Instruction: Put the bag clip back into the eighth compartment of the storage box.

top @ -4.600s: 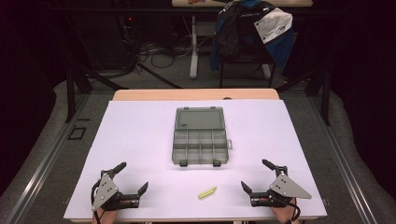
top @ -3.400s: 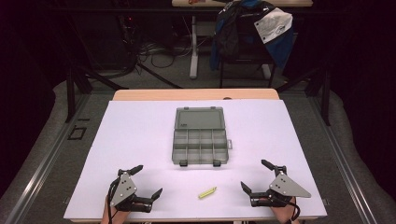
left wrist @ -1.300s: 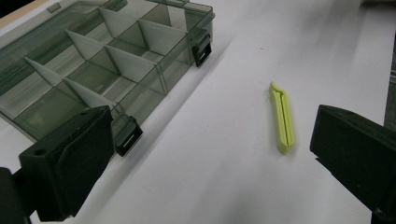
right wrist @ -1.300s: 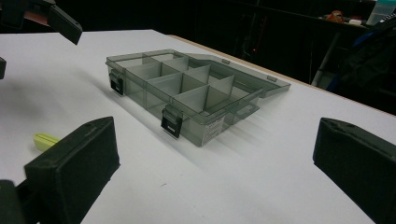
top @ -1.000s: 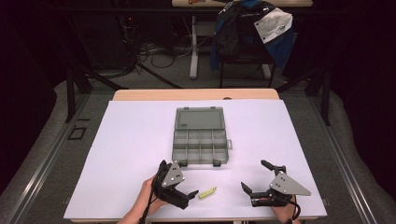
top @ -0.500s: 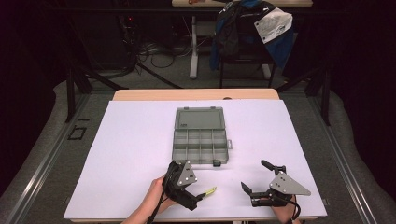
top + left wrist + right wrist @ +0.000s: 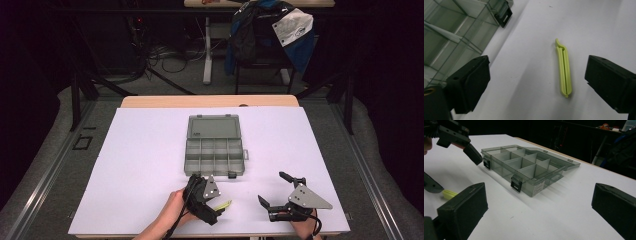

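Observation:
A thin yellow-green plastic strip (image 7: pixel 223 205) lies flat on the white table (image 7: pixel 140 150) near its front edge. My left gripper (image 7: pixel 216 207) hovers right over it, held by a hand. In the left gripper view the strip (image 7: pixel 563 70) lies between the jaws of the left gripper (image 7: pixel 537 82), nearer the right one, and neither pad touches it. Those jaws have just been closing a little and still stand wide. My right gripper (image 7: pixel 275 189) rests open at the front right with nothing between its jaws. The grey compartment box (image 7: pixel 215 145) sits open mid-table.
From the right gripper view the box (image 7: pixel 529 167) has several empty cells and two black latches facing the front, with its lid laid back. A chair with a blue jacket (image 7: pixel 270 30) stands beyond the table. Cables lie on the floor behind.
My left gripper has travelled from the table's front left corner to the right and now stands over the strip. The right gripper, box and strip have stayed put.

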A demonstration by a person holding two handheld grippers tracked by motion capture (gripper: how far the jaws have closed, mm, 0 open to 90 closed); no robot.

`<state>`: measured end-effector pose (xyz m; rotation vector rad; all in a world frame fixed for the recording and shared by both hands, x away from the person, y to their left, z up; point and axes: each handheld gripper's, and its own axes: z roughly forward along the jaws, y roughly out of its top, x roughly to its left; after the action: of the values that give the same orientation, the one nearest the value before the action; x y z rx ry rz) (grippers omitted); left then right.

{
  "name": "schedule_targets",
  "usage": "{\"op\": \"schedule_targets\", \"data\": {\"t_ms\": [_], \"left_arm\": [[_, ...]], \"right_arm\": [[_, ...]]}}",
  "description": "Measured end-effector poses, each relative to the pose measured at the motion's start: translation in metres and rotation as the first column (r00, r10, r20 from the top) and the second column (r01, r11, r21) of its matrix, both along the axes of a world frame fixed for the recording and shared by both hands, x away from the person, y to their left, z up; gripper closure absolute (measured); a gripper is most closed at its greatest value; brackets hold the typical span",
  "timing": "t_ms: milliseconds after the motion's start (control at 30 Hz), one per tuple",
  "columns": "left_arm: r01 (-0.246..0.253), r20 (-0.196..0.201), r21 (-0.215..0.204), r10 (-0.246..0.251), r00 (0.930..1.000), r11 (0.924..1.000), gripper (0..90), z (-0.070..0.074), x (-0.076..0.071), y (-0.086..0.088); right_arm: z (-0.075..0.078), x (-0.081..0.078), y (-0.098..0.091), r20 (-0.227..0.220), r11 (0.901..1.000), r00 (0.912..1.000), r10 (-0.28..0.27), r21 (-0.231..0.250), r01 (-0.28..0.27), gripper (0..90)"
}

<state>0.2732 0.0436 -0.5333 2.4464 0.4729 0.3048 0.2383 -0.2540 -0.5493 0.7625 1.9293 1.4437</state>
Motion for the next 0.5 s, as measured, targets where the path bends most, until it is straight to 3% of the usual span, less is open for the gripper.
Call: {"op": "schedule_targets", "data": {"t_ms": [133,333,500], "left_arm": [[0.025,-0.013,0.023,-0.024,0.9996,0.9994,20.1,-0.002,-0.001,-0.005],[0.058,-0.021,0.034,-0.057,0.9981,0.9977,28.8,-0.006,-0.003,-0.011],[0.089,-0.033,0.037,-0.088,0.9956,0.9953,41.9,-0.009,-0.006,-0.014]], "right_arm": [[0.000,0.000,0.000,-0.002,1.0000,1.0000,0.000,0.000,0.000,0.0],[0.000,0.000,0.000,-0.001,1.0000,1.0000,-0.004,-0.006,0.004,0.0],[0.000,0.000,0.000,-0.003,1.0000,1.0000,-0.004,-0.006,0.004,0.0]]}}
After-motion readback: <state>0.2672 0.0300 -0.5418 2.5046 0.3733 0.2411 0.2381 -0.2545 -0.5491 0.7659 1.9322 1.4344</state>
